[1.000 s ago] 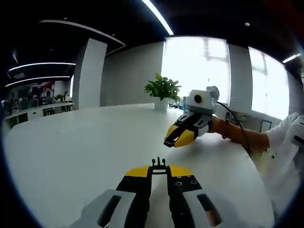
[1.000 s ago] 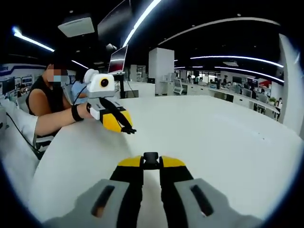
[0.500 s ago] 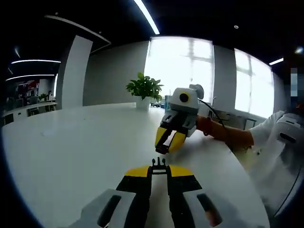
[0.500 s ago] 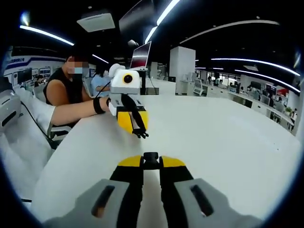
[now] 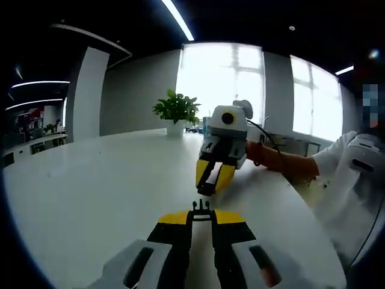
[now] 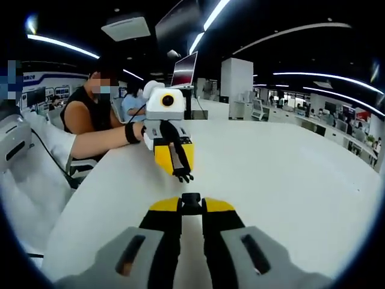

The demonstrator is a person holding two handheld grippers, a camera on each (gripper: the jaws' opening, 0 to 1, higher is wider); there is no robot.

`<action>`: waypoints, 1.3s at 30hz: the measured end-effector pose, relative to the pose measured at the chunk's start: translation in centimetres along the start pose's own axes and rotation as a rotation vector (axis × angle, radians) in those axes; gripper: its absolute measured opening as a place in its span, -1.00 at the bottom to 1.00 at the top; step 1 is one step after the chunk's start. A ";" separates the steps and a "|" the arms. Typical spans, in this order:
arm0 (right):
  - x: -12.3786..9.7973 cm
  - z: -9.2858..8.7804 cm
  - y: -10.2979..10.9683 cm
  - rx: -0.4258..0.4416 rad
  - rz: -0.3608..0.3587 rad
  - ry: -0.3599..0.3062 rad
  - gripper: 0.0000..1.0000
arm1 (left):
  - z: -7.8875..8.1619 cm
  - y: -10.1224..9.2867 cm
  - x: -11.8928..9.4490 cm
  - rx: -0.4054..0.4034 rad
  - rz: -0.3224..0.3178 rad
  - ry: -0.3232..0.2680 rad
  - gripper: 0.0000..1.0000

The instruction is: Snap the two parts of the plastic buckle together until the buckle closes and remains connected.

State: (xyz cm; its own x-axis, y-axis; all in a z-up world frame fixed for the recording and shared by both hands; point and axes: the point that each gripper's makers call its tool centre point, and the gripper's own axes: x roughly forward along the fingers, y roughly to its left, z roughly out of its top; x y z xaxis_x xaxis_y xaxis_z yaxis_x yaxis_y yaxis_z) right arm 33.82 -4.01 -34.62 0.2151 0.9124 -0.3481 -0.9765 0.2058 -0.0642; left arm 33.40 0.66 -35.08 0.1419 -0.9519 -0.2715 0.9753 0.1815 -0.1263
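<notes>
I can read no brand or label on either tool or on the buckle; the wall graphics at the far left of the right gripper view are too small to make out.

My left tongs (image 5: 201,212) are clenched on the pronged buckle half (image 5: 201,208), whose black prongs stick up just past the yellow tips. My right tongs (image 6: 191,203) are clenched on the socket buckle half (image 6: 191,200), a small black block pinched at the tips. In the left gripper view the right tongs (image 5: 206,188) come in from the right, pointing down toward my own tips, with a dark piece at their end just above the prongs. In the right gripper view the left tongs (image 6: 183,177) hang likewise, prongs just above the socket. The two halves are near but apart, not yet joined.

Against half a second ago, the opposing tool has drawn a little closer and more squarely in line in both views; a second ago it sat well off to the side.

The white table (image 5: 90,192) spreads bare and wide around both tools, its far edge near a potted plant (image 5: 175,109) by the bright windows. A forearm (image 6: 99,139) and a seated person lie to the left in the right gripper view, a monitor (image 6: 183,65) beyond.
</notes>
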 end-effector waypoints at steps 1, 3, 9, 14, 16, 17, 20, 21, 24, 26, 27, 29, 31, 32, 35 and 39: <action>0.1 0.0 0.2 -0.001 0.006 0.000 -0.78 | 0.0 -0.1 0.1 -0.001 -0.004 0.000 -0.77; 0.3 0.3 1.2 0.003 0.051 -0.021 -0.78 | -0.1 -0.5 0.2 0.005 -0.013 0.006 -0.77; 0.7 0.6 2.9 -0.008 0.103 -0.026 -0.78 | 0.0 -1.6 0.6 0.019 -0.074 0.005 -0.77; 0.8 0.4 2.8 -0.005 0.113 -0.020 -0.78 | -0.2 -2.0 0.6 0.025 -0.094 0.015 -0.77; 0.8 0.0 2.4 -0.017 0.102 0.008 -0.78 | -0.3 -2.2 0.7 0.031 -0.090 0.018 -0.77; 0.8 0.0 2.5 -0.015 0.104 0.004 -0.78 | -0.3 -2.3 0.7 0.030 -0.091 0.018 -0.77; 0.8 0.1 2.2 -0.014 0.114 0.002 -0.78 | -0.3 -2.8 0.8 0.030 -0.107 0.015 -0.77; 0.8 0.0 2.3 -0.020 0.118 0.010 -0.78 | -0.3 -2.9 0.8 0.028 -0.109 0.015 -0.77; 0.7 0.0 2.4 -0.017 0.131 0.009 -0.78 | -0.5 -2.9 0.8 0.042 -0.121 0.023 -0.77; 0.9 -0.4 2.7 -0.017 0.145 0.028 -0.78 | -0.5 -3.1 0.9 0.044 -0.130 0.023 -0.77; 1.0 -0.5 2.7 -0.024 0.146 0.032 -0.78 | -0.8 -3.3 1.0 0.052 -0.132 0.036 -0.78; 1.0 -0.7 2.9 -0.026 0.155 0.041 -0.78 | -1.0 -3.5 1.1 0.051 -0.139 0.045 -0.78; 1.0 -0.8 2.9 -0.025 0.161 0.045 -0.78 | -1.1 -3.5 1.1 0.040 -0.144 0.051 -0.78; 1.0 -0.8 2.9 -0.025 0.161 0.047 -0.78 | -1.1 -3.5 1.1 0.039 -0.144 0.052 -0.78; 1.0 -1.0 3.2 -0.021 0.165 0.056 -0.78 | -1.4 -3.5 1.3 0.028 -0.140 0.071 -0.78; 1.3 -1.7 3.5 -0.028 0.171 0.090 -0.78 | -2.1 -2.9 1.4 0.018 -0.135 0.119 -0.78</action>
State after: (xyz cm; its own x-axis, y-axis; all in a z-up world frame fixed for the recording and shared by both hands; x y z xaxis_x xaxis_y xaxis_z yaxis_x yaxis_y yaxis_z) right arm 30.71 -2.70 -36.88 0.0452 0.8975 -0.4388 -0.9990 0.0392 -0.0227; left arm 30.46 -0.66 -37.09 -0.0104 -0.9311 -0.3645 0.9871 0.0487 -0.1524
